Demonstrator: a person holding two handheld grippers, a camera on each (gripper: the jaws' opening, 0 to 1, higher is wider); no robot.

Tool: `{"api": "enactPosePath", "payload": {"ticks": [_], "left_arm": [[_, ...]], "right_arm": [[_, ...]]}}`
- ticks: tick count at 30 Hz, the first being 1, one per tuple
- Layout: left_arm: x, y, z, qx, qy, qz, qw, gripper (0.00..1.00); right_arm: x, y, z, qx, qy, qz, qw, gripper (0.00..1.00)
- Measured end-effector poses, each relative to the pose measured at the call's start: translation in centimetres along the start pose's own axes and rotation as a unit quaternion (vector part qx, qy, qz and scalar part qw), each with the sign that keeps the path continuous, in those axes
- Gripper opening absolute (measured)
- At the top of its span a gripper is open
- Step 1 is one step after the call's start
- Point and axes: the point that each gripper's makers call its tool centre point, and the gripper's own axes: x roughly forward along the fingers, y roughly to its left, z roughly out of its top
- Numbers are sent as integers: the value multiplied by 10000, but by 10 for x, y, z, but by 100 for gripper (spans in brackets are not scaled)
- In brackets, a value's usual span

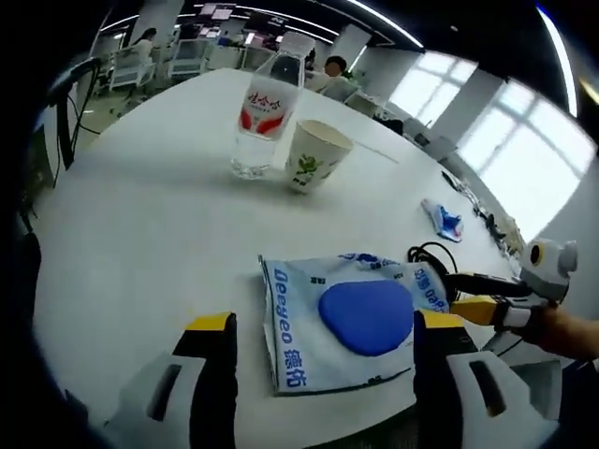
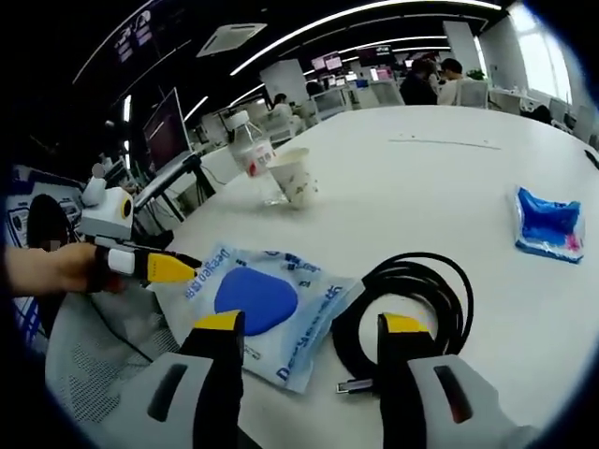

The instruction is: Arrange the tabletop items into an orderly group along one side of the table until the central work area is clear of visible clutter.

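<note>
**Wipes pack up next, both grippers closing in**

L gripper [image 1: 323,351]: fingers wide apart, nothing held, straddling the wipes pack [image 1: 342,318] w/ blue lid, flat at near worktop [image 1: 140,234] edge. R gripper [image 2: 304,360]: fingers also spread, empty, over the gap btw pack and coiled black cable [image 2: 402,309] just right of it. Bottle [image 1: 267,117] and paper cup [image 1: 314,154] stand touching, far side. Small blue packet [image 2: 547,224] well apart, right. Step, prob: picking up pack to move toward bottle/cup group. Next: L drops lower, shuts on pack edge; cable and packet left to do.
</note>
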Motion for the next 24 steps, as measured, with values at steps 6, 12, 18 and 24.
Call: {"api": "enactPosePath", "payload": {"ticks": [6,12,18,24], "left_arm": [[1,0,-7,-168,183,-53,9997,68],[0,0,-13,-223,258,-38,9994,55],[0,2,-19,-138,363,61,9992,37],[-3,15,-24,85,491,297,9983,6]], "right_arm": [[4,8,-10,2,187,99,9998,40],[10,7,-9,-172,208,20,9996,35],[9,-4,-11,-328,323,-217,9987,10],[7,-8,-11,-289,364,-270,9986,0]]}}
